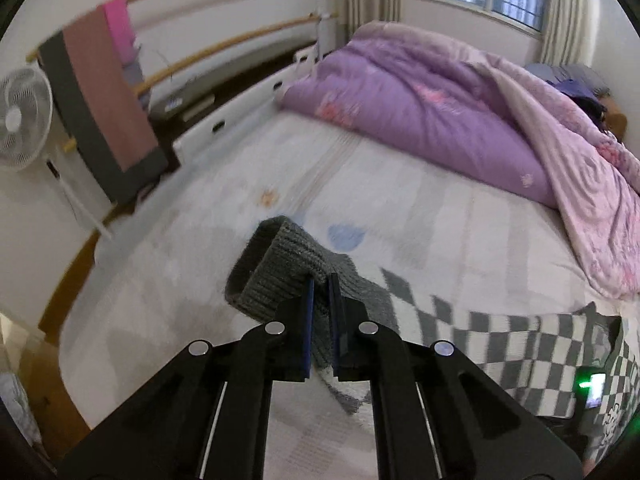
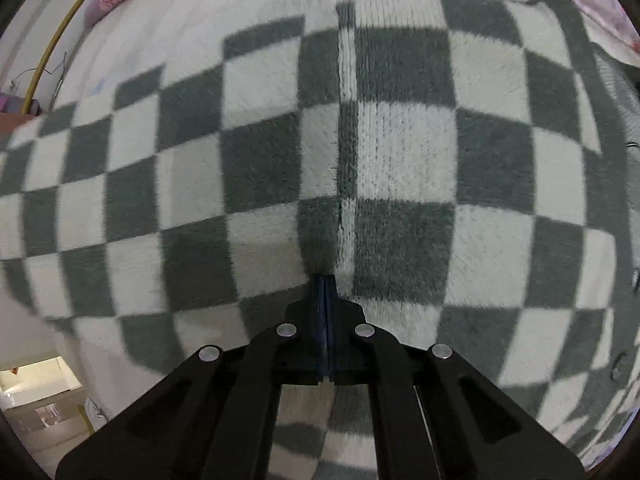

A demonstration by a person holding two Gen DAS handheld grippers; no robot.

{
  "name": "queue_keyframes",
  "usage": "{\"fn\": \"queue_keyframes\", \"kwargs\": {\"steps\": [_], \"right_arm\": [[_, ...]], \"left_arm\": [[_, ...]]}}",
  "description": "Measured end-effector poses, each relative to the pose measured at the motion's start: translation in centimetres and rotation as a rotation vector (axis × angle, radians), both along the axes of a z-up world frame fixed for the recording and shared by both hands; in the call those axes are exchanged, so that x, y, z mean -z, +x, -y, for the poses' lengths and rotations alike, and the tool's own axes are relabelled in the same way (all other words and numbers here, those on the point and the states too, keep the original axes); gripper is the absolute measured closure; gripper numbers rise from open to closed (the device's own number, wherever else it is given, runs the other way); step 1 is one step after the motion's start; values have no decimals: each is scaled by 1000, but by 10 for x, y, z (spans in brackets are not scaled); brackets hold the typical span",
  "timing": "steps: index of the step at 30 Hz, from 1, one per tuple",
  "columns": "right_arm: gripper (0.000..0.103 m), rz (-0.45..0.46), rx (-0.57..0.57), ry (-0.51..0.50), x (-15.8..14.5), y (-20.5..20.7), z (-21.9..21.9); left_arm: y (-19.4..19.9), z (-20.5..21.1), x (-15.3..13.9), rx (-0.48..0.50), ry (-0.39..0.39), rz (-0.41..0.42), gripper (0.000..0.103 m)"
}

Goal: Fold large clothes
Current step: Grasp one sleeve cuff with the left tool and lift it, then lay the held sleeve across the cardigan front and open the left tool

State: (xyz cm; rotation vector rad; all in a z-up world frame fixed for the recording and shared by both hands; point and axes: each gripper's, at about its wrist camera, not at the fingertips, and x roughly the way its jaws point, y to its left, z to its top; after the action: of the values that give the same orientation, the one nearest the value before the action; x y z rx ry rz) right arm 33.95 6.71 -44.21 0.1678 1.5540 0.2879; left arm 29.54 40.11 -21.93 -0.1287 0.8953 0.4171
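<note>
The sweater [image 1: 500,344], grey and white checked knit, lay spread on the bed [image 1: 200,280], its sleeve stretched toward my left gripper [image 1: 321,280]. I had that gripper clamped on the sleeve just behind the grey ribbed cuff [image 1: 272,268], which hung open and lifted off the sheet. My right gripper [image 2: 327,278] pointed down at the sweater's body, jaws pressed fully together, tips at the knit beside a ribbed seam [image 2: 347,120]; I could not tell whether any fabric was pinched. A purple quilt [image 1: 420,96] was heaped at the bed's far end.
</note>
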Motion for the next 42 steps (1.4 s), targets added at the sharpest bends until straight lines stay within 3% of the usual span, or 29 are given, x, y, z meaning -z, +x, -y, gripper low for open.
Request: {"fn": "queue_keyframes", "kwargs": {"steps": [5,10,15,17,19,23,27,31,35,37,38,40,41,42], "right_arm": [[102,20,3,18,3,0,-1],[102,1,38,117,11,3,15],[103,5,44,208,8,3,29],[101,-21,62,297,0,5,50],[101,19,78,343,-17,3,83],[101,90,193,362,-47,-18,200],[101,138,323,238,-58,-60,314],[101,117,464,129,-56,-113,413],[99,81,593,60,-62,-140,475],[92,47,642,37,-60,-148,496],[84,29,678,57,-58,-149,502],[64,12,722,95,-58,-149,508],[44,7,724,87,-60,-149,506],[30,-1,718,61,-62,-142,500]], "left_arm": [[-3,70,-36,49,40,49,96],[-2,154,-63,117,42,91,96],[4,250,-73,178,79,110,96],[7,291,-72,208,81,107,96],[14,332,-67,254,87,97,96],[24,420,-38,391,124,53,96],[33,500,10,511,88,-21,96],[33,569,72,610,13,-119,96],[26,625,148,731,-19,-293,93],[18,638,176,799,-85,-445,90],[15,637,177,801,-117,-465,88],[3,625,165,797,-167,-435,52],[-1,619,158,797,-186,-416,25],[-6,608,148,801,-222,-384,23]]}}
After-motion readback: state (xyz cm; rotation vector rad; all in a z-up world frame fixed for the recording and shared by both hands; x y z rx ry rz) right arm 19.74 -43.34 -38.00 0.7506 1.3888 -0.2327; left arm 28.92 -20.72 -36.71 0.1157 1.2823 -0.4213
